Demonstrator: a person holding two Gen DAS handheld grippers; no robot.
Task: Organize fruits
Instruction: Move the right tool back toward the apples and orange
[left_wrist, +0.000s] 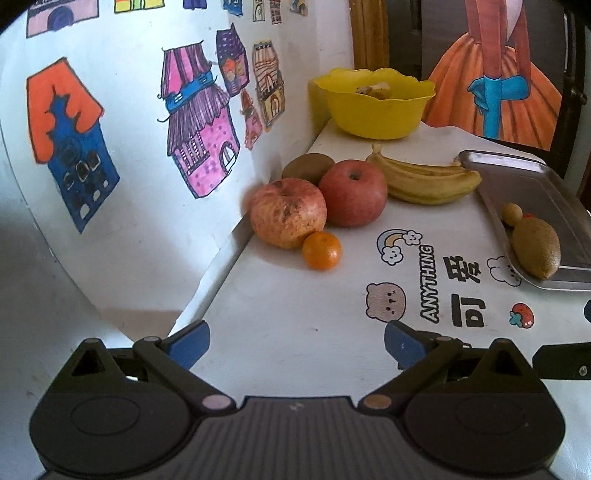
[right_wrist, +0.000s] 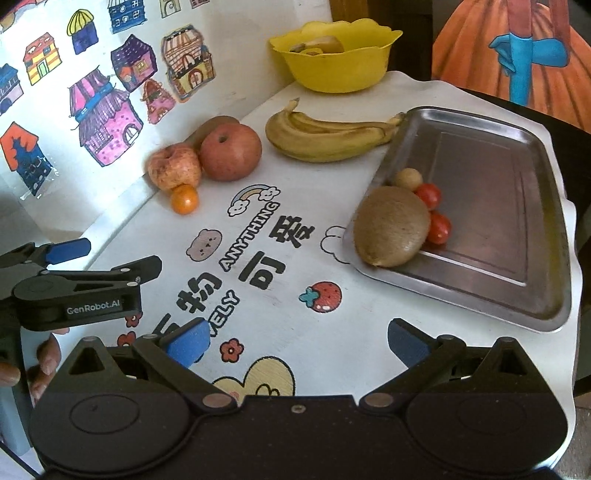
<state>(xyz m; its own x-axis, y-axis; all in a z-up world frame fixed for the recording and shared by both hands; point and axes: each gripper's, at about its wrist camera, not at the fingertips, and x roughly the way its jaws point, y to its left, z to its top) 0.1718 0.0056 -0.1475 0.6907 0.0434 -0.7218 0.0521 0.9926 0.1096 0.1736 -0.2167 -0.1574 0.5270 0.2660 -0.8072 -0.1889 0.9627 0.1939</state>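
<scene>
1. Hovering both tongs over the near desk (right_wrist: 332, 343), nothing gripped. Left tongs (left_wrist: 297, 345) spread wide, empty; right tongs (right_wrist: 297, 345) likewise apart, empty.
2. Fruit pile sits ahead of the left tongs, by the wall: mottled apple (left_wrist: 288, 212), redder apple (left_wrist: 353, 192) touching it, small orange (left_wrist: 321, 250) at the very front against the mottled apple, a kiwi (left_wrist: 308, 167) tucked behind, bananas (left_wrist: 424, 181) to the right.
3. Steel tray (right_wrist: 517, 288) lies ahead-right of the right tongs; holds a kiwi (right_wrist: 391, 226), two red tomatoes (right_wrist: 428, 195) & a pale round fruit (right_wrist: 407, 179), all bunched at its near-left corner.
4. Yellow bowl (right_wrist: 336, 70) far back; something in it, can't tell what.
5. My read: between picks, sorting approx half done; tray looks like the destination.
6. Next, prob the orange: closest, unblocked. Needs left tongs fwd, straddling it, then a gentle close w/o nudging the apple.
</scene>
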